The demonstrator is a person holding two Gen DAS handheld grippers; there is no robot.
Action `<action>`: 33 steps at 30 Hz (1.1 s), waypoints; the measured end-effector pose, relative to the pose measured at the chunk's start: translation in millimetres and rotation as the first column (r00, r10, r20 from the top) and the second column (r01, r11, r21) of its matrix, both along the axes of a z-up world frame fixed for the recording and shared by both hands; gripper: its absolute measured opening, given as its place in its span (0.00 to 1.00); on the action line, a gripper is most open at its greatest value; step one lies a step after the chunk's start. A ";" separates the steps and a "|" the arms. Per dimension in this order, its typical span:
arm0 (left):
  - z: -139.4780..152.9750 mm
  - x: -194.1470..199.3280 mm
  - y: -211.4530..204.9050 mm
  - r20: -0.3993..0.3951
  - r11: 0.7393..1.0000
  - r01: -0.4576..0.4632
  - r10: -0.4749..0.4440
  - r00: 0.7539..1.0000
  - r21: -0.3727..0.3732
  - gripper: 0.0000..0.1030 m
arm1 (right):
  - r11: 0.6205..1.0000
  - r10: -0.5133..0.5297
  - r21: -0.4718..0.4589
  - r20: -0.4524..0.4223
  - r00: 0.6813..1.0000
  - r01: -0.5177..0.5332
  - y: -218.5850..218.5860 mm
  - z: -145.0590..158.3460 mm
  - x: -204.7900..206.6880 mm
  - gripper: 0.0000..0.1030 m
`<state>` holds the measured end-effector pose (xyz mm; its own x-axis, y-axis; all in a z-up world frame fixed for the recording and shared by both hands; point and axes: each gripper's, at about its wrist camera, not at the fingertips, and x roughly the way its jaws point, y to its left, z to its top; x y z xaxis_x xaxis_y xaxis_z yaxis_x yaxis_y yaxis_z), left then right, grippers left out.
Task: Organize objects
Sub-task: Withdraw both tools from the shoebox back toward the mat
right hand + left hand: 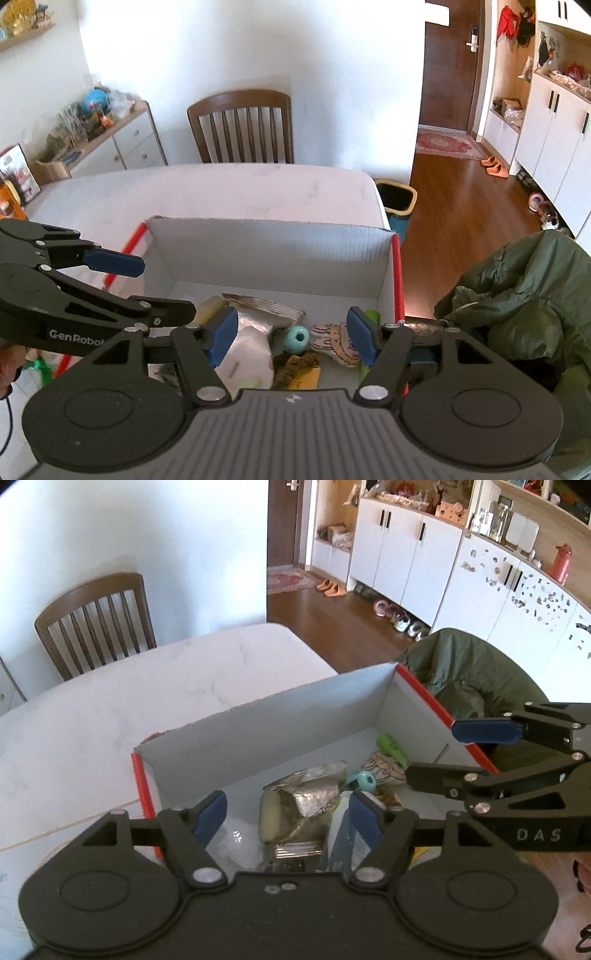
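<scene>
Two grippers are hovering over the near edge of a cardboard box that is sitting on a white table. Both the left gripper and the right gripper are gaping wide, gripping nothing. Below them, a teal ball, foil wrappers and a green toy are lying inside the box. Beyond, a wooden chair is standing at the table's far side.
</scene>
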<state>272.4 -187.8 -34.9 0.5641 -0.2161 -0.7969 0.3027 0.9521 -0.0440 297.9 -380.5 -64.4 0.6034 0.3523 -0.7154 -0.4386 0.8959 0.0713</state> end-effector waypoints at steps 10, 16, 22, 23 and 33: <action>19.9 -20.6 15.6 0.065 1.000 0.007 -0.005 0.998 -0.029 0.82 | 0.997 0.009 0.076 0.055 0.998 -0.013 4.4 27.7 -32.0 0.78; 29.8 -35.1 41.4 0.094 0.999 -0.002 0.006 0.996 -0.048 0.90 | 0.996 0.013 0.086 0.082 0.997 -0.020 20.0 39.3 -49.2 0.81; 39.0 -50.5 63.5 0.136 0.999 0.001 0.005 0.991 -0.046 0.98 | 0.996 0.013 0.091 0.087 0.996 -0.021 37.8 44.7 -65.4 0.82; 40.7 -53.1 66.8 0.142 0.999 0.003 0.004 0.990 -0.048 0.98 | 0.995 0.012 0.094 0.088 0.996 -0.020 41.1 45.4 -67.8 0.82; 49.7 -74.3 110.1 0.167 0.996 -0.007 0.022 0.986 -0.091 0.99 | 0.993 0.019 0.115 0.095 0.995 -0.030 77.1 52.3 -93.7 0.82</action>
